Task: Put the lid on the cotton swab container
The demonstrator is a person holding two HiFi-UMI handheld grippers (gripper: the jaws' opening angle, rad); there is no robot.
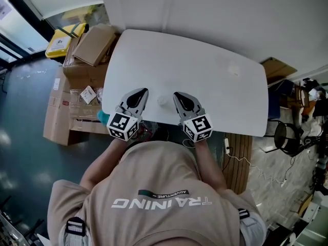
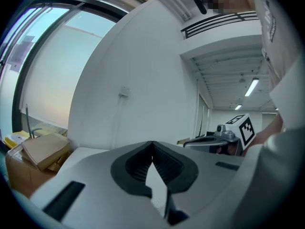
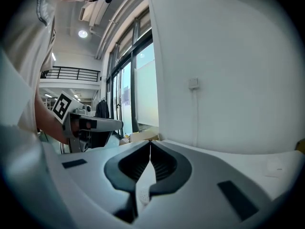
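Note:
A small pale round container (image 1: 163, 101) stands near the front edge of the white table (image 1: 205, 55), between my two grippers. A second faint round thing, perhaps the lid (image 1: 233, 69), lies toward the table's right side. My left gripper (image 1: 141, 93) is just left of the container, with its jaws meeting at the tips (image 2: 152, 147) and nothing held. My right gripper (image 1: 178, 95) is just right of the container, also shut and holding nothing (image 3: 150, 147). Each gripper view shows the other gripper beside it.
Cardboard boxes (image 1: 95, 45) and a yellow item (image 1: 64, 40) sit on the floor left of the table. A black chair (image 1: 287, 135) and cables (image 1: 227, 146) are at the right. A white wall rises behind the table's far edge.

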